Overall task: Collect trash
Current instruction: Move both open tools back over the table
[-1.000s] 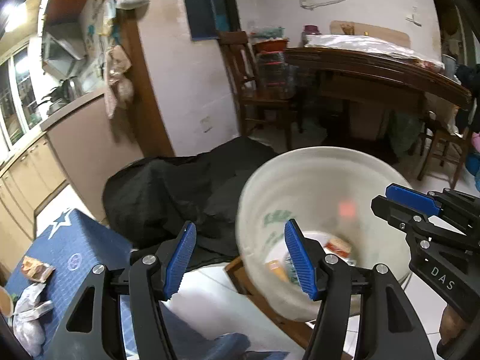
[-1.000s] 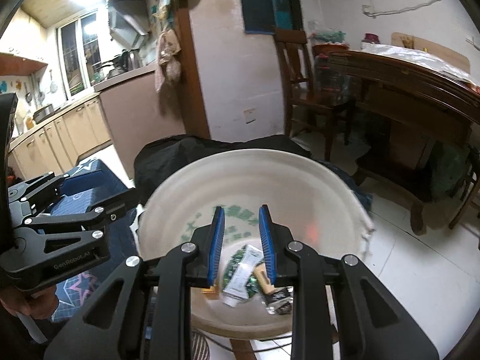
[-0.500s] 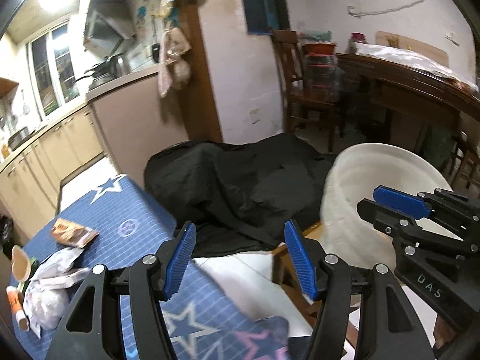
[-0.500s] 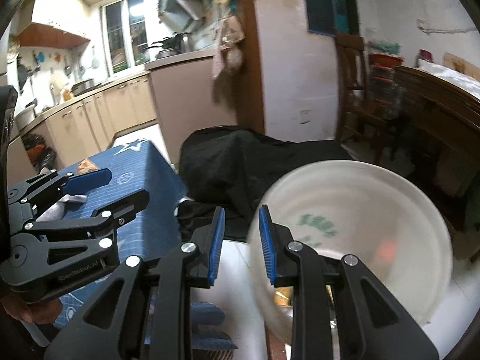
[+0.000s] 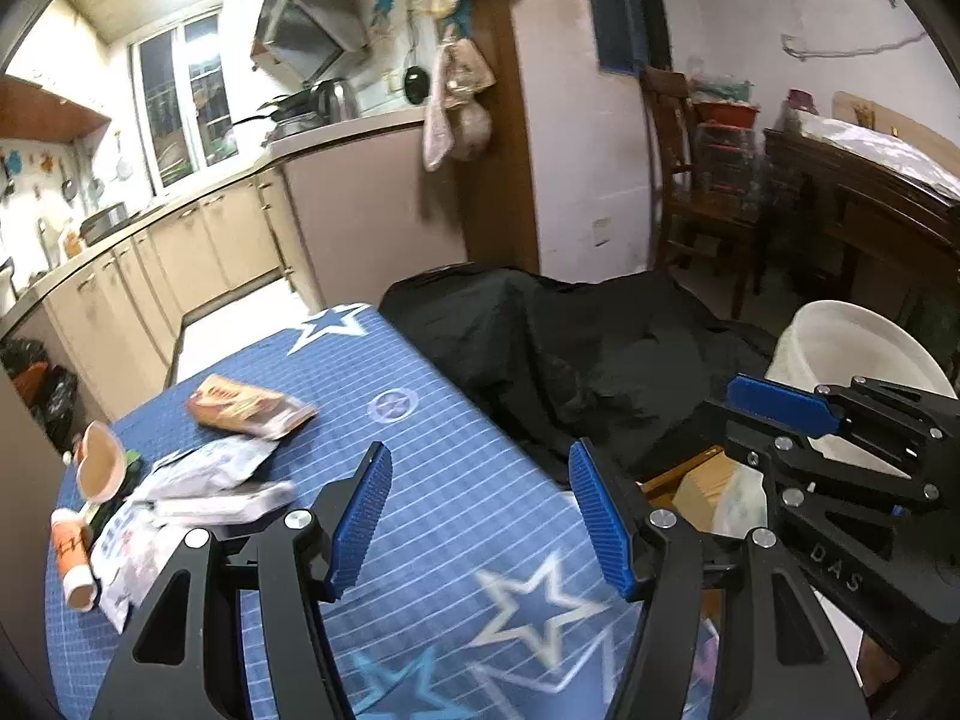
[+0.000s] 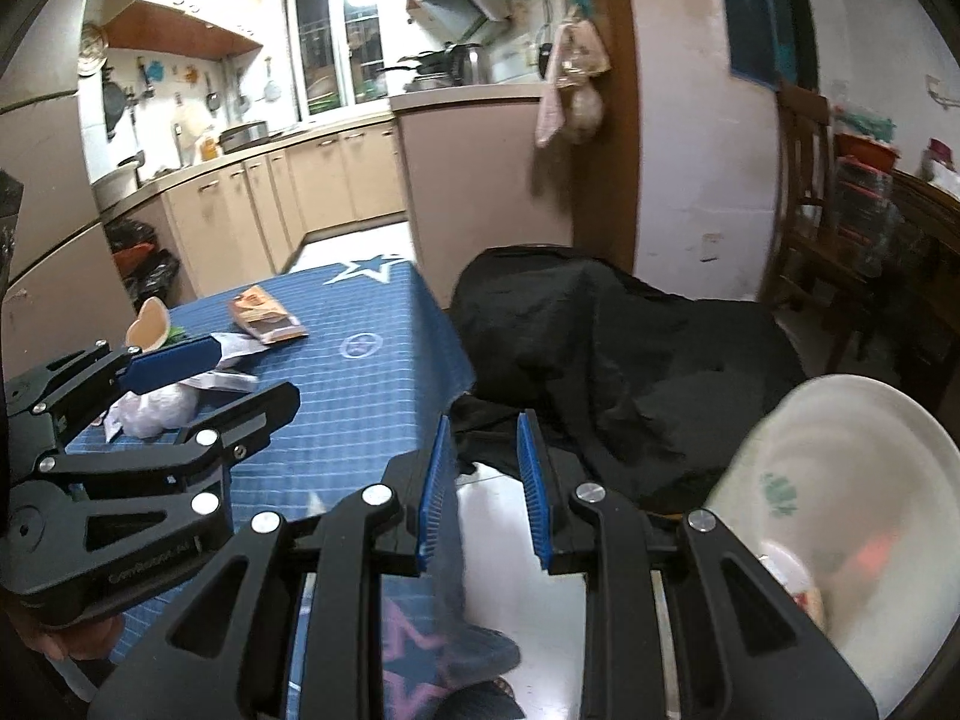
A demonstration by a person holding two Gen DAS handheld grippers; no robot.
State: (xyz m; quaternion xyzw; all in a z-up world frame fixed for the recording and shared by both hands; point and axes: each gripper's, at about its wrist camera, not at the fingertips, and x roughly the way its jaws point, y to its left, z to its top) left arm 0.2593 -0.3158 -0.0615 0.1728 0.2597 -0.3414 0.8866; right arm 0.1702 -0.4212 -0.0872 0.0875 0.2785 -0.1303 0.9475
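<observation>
1. The left gripper (image 5: 480,516) hovered above the blue star-patterned cloth (image 5: 432,456) covering the counter, its jaws spread wide with nothing between them
2. The right gripper (image 6: 483,480) sat beyond the counter's edge, over the floor gap beside a black cover (image 6: 624,354); its jaws stood apart by a narrow gap and held nothing
3. The trash lay in a cluster on the far left part of the counter, well apart from both grippers
4. In that cluster, a brown snack wrapper (image 5: 249,407) lay flat nearest the cloth's middle, with white crumpled packets (image 5: 210,471) just beside it toward the camera
5. A tan heart-shaped piece (image 5: 99,468) stood tilted at the left edge of the pile, and an orange-and-white tube (image 5: 72,558) lay near it at the counter's rim
6. A white bucket (image 6: 840,480) stood off the counter to the right, next to the black cover; some scraps showed inside it, blurred
7. From the left wrist view, the same bucket (image 5: 852,348) appeared behind the right gripper's body
8. Kitchen cabinets (image 6: 312,192) ran along the wall behind the counter
</observation>
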